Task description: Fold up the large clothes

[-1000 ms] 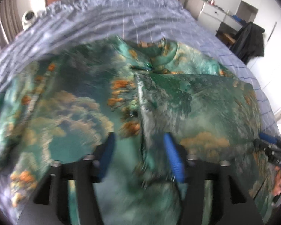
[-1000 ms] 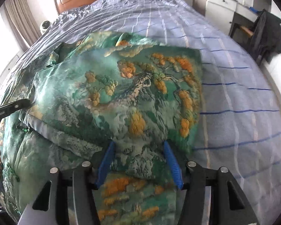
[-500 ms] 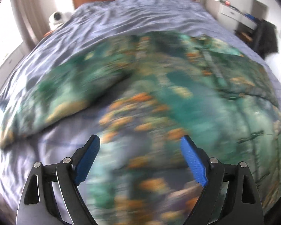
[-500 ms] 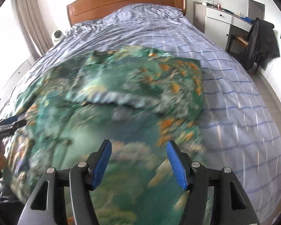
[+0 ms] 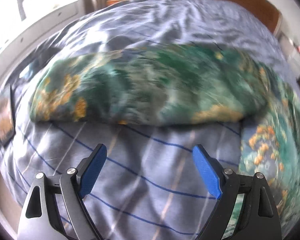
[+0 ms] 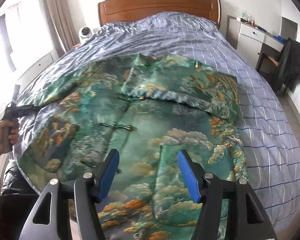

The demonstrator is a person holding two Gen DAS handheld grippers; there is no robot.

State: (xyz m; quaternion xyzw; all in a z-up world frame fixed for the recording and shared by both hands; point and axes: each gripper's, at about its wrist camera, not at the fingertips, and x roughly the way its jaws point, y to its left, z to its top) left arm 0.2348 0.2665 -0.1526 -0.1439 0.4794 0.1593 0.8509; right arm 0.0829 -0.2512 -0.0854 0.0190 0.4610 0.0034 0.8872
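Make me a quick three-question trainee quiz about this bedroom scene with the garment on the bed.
1. True or false: the right hand-held gripper is clamped on the green printed garment.
2. Which sleeve is already folded across the garment's body: the one toward the curtain or the one toward the white desk?
3. Fill in: in the left wrist view, between the fingers of the left hand-held gripper lies only the blue checked ____.

Key: 1 false, its jaws are open above the fabric; 2 the one toward the white desk; 3 bedcover.

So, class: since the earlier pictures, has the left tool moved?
Yes. The left tool has swung off the green garment toward its left sleeve, now over the striped bedspread, jaws opened wider and empty.
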